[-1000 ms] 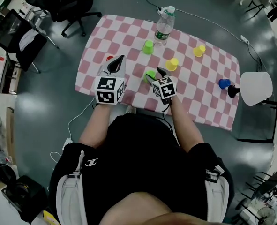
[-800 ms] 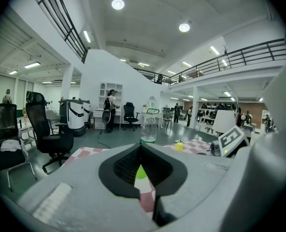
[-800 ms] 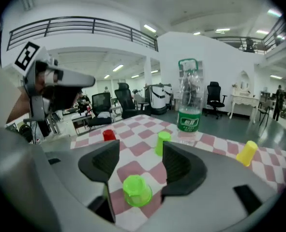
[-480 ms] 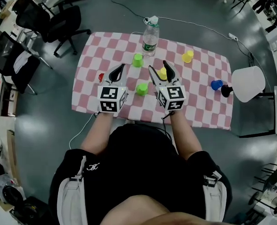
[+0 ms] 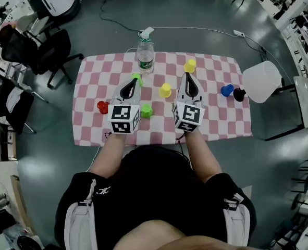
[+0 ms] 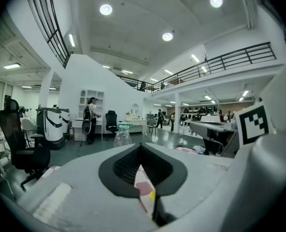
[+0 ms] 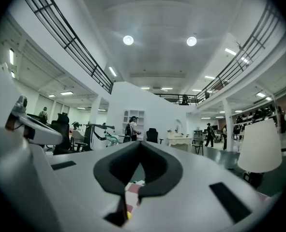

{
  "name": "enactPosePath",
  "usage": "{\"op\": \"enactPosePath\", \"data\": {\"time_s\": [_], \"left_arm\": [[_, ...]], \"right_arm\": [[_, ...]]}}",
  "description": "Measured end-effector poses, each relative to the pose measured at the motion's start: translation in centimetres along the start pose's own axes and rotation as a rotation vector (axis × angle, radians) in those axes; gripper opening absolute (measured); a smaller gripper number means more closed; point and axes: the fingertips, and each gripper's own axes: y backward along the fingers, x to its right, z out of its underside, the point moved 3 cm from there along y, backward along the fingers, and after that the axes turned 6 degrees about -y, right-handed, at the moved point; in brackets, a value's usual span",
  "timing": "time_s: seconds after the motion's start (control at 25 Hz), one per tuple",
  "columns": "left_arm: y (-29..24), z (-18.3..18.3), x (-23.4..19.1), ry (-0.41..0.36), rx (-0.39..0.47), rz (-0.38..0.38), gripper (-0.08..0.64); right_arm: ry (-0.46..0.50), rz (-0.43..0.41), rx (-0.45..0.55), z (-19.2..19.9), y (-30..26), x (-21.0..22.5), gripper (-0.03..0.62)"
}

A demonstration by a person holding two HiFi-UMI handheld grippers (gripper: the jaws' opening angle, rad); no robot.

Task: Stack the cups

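Note:
Several small cups stand apart on the pink-and-white checked tablecloth. A red cup is at the left and a green cup in the near middle. Another green cup shows by my left gripper's tips. Two yellow cups stand further back and a blue cup at the right. My left gripper and right gripper are side by side above the table's near half. Both are shut and empty, pointing level across the hall.
A clear water bottle stands at the table's far edge. A white lamp with a black base is at the right end. Office chairs stand to the left, and a cable lies on the floor.
The right gripper's jaws, open around the green cup a second ago, have shut empty. Both grippers have lifted away from the cups to point level. The head view has pulled back.

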Motion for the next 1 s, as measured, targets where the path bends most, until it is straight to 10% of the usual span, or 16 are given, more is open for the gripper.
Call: {"op": "enactPosePath", "data": {"time_s": [0.6,1.0], "left_arm": [[-3.3,-1.8,5.8,0.01,0.03,0.191,0.012],[-5.7,-3.5,16.4,-0.024,0.012,0.225,0.012]], "right_arm": [[-0.028,0.147,-0.019,0.5,3.4,6.6,0.003],[-0.025,0.198,-0.078,1.7,6.3,19.3,0.005]]}}
